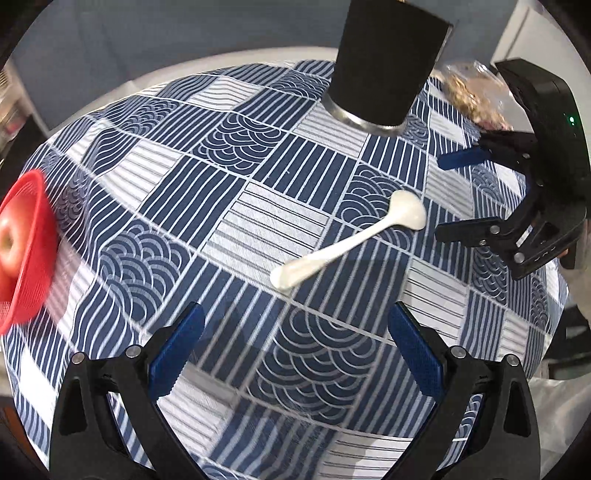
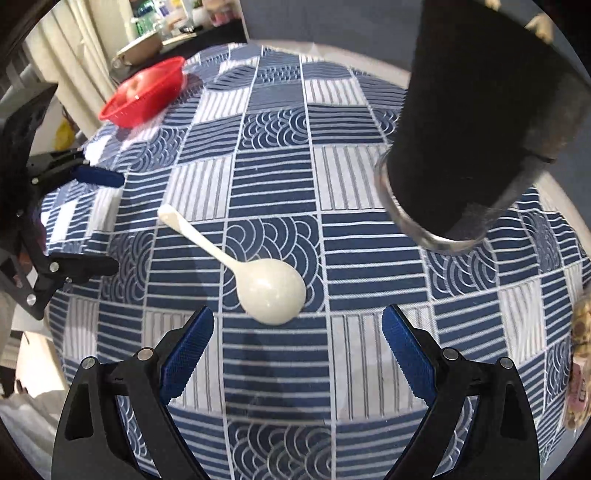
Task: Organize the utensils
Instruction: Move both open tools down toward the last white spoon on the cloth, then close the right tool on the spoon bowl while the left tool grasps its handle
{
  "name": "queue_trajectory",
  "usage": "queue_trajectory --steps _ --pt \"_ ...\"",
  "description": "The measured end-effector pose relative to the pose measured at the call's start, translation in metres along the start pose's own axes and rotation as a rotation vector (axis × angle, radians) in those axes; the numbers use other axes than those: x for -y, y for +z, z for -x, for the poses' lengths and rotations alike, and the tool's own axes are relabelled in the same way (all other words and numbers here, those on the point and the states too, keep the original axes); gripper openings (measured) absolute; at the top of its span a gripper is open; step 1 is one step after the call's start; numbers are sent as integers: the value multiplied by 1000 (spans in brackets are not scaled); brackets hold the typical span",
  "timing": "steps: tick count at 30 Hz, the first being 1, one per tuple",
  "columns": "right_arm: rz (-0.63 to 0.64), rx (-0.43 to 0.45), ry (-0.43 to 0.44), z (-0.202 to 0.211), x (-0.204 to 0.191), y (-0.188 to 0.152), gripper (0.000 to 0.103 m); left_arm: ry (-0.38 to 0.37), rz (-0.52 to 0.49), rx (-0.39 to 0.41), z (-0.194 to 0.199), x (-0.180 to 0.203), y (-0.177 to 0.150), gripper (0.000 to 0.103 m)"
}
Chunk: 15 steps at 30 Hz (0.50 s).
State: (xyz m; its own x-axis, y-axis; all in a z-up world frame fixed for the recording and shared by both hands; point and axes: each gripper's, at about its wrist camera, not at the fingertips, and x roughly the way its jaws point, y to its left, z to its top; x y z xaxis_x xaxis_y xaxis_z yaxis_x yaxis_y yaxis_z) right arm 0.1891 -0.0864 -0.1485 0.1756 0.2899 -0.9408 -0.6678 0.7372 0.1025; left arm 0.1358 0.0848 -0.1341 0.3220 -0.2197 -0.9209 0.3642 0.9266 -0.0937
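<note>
White plastic soup spoon (image 1: 349, 240) lies flat on the blue-and-white patterned tablecloth (image 1: 221, 192), bowl end toward the right gripper, handle end toward the left gripper. Nothing is touching the spoon. Left gripper (image 1: 295, 354) hovers above the cloth with its blue-padded fingers (image 1: 177, 354) spread wide and empty; the spoon's handle tip sits just ahead of the gap between them. Right gripper (image 2: 297, 350) is likewise spread wide, holding nothing, and the spoon bowl (image 2: 271, 295) sits just ahead of its blue pads (image 2: 406, 354), slightly left of centre in the right wrist view. Each gripper shows in the other's camera: the right one at the right edge of the left wrist view (image 1: 458, 195), the left one at the left edge of the right wrist view (image 2: 96, 221), both with jaws apart, facing each other across the spoon. Black cylindrical holder (image 1: 384, 62) with a metal rim at its base stands upright on the cloth beyond the spoon, well apart from it; pale tips (image 2: 543, 26) show at its top in the right wrist view, too cut off to identify. Red mesh basket (image 2: 146, 92) with an apple (image 1: 13, 236) inside sits near the far left edge of the table. A clear bag of snacks (image 1: 469, 92) lies near the right edge, beside the holder.
</note>
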Motion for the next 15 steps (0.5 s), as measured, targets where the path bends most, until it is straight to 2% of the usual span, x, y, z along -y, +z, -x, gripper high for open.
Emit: queue_trajectory --steps 4,8,11,13,15 --pt "-25 -26 5 -16 0 6 88 -42 -49 -23 -15 -5 9 97" --pt "-8 -13 -38 -21 -3 7 90 -67 -103 -56 -31 -4 16 97" --pt "20 -11 -58 -26 -8 3 96 -44 -168 -36 -36 1 18 97" --pt "21 -16 -53 -27 -6 3 96 13 -242 -24 -40 7 15 99" --pt "26 -21 -52 -29 -5 2 96 -5 -259 2 -40 6 13 99"
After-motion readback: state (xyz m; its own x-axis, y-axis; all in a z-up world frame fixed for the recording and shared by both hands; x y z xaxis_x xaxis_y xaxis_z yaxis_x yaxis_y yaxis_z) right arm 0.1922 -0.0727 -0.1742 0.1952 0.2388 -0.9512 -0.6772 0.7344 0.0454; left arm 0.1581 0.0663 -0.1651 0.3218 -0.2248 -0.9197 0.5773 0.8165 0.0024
